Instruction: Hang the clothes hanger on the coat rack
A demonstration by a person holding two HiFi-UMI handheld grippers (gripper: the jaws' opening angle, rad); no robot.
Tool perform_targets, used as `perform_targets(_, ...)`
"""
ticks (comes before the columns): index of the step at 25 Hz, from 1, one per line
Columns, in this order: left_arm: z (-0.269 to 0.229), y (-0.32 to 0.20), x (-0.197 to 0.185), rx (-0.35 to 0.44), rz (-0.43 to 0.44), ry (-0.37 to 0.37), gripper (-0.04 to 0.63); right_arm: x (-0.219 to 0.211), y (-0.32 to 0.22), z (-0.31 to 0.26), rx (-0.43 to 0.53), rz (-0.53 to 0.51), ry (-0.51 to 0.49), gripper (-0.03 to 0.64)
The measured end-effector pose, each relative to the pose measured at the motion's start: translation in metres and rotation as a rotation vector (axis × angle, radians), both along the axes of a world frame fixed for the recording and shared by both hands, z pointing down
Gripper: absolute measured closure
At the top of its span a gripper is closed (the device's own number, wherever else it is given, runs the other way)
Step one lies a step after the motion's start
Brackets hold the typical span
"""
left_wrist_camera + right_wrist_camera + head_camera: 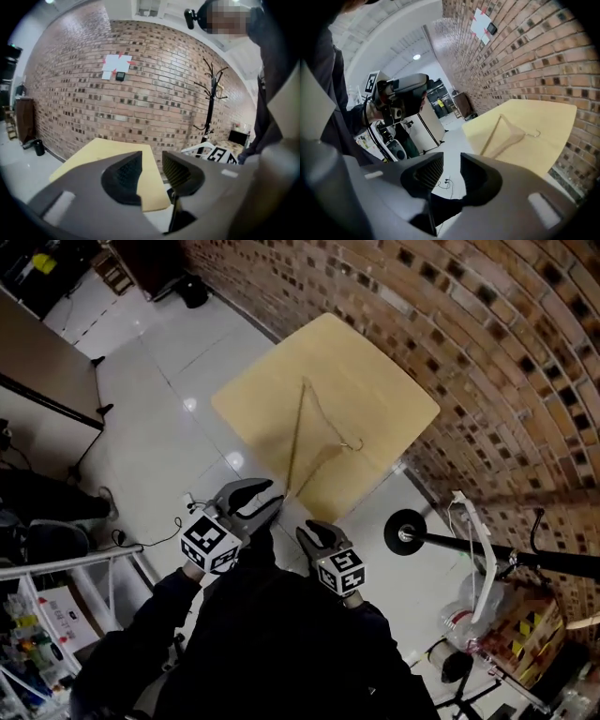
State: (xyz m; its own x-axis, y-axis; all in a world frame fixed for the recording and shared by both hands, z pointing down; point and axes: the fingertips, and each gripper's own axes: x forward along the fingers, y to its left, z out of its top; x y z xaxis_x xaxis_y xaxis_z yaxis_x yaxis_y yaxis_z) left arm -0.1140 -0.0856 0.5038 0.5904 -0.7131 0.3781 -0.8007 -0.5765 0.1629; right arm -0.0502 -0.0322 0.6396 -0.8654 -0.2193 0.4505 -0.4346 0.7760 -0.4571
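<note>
Lying flat on the yellow table, the wooden clothes hanger is untouched. Left tongs and right tongs are held apart, empty, short of it. The thin frame could be pinched poorly and dropped before the coat rack is reached.

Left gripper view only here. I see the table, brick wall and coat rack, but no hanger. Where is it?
Observer: In the head view the hanger lies flat on the table, with its hook toward the brick wall.
Operator: Right gripper on it yet?
Observer: No. The right gripper has its jaws apart with nothing between them, and it is short of the table.
</note>
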Motion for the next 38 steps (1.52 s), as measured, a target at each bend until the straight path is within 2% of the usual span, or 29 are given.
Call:
perform_targets(4,0.026,-0.026,-0.013,-0.076,0.201,0.0,0.456,-0.032,-0.012,0.047,-0.196,0.141,-0.006,0.491)
perform_targets(9,0.048,-0.041,-0.038,-0.131,0.419,-0.021,0.456,-0.049,-0.02,0.102,-0.449,0.447,-0.058,0.468)
perform_targets(13,0.063,-0.044,-0.06,-0.172,0.514,-0.033,0.459,-0.058,-0.024,0.14,-0.611,0.66,-0.177,0.394)
perform_targets(15,0.066,-0.043,-0.066,-0.179,0.552,-0.03,0.459,-0.058,-0.032,0.155,-0.66,0.761,-0.254,0.385)
perform_targets(20,0.07,-0.034,-0.075,-0.198,0.621,-0.048,0.459,-0.06,-0.053,0.172,-0.747,0.886,-0.517,0.377)
perform_targets(22,0.07,-0.034,-0.081,-0.203,0.626,-0.053,0.459,-0.063,-0.057,0.178,-0.764,0.923,-0.562,0.411)
perform_targets(24,0.068,-0.035,-0.086,-0.202,0.625,-0.057,0.46,-0.064,-0.058,0.18,-0.759,0.954,-0.592,0.524)
perform_targets(29,0.075,-0.03,-0.094,-0.21,0.634,-0.058,0.46,-0.066,-0.05,0.167,-0.713,0.95,-0.662,0.541)
perform_targets(35,0.099,-0.028,-0.099,-0.273,0.618,-0.044,0.46,-0.049,-0.03,0.13,-0.518,0.902,-0.521,0.557)
perform_targets(38,0.116,-0.032,-0.092,-0.309,0.616,-0.038,0.46,-0.029,-0.016,0.104,-0.451,0.887,-0.515,0.558)
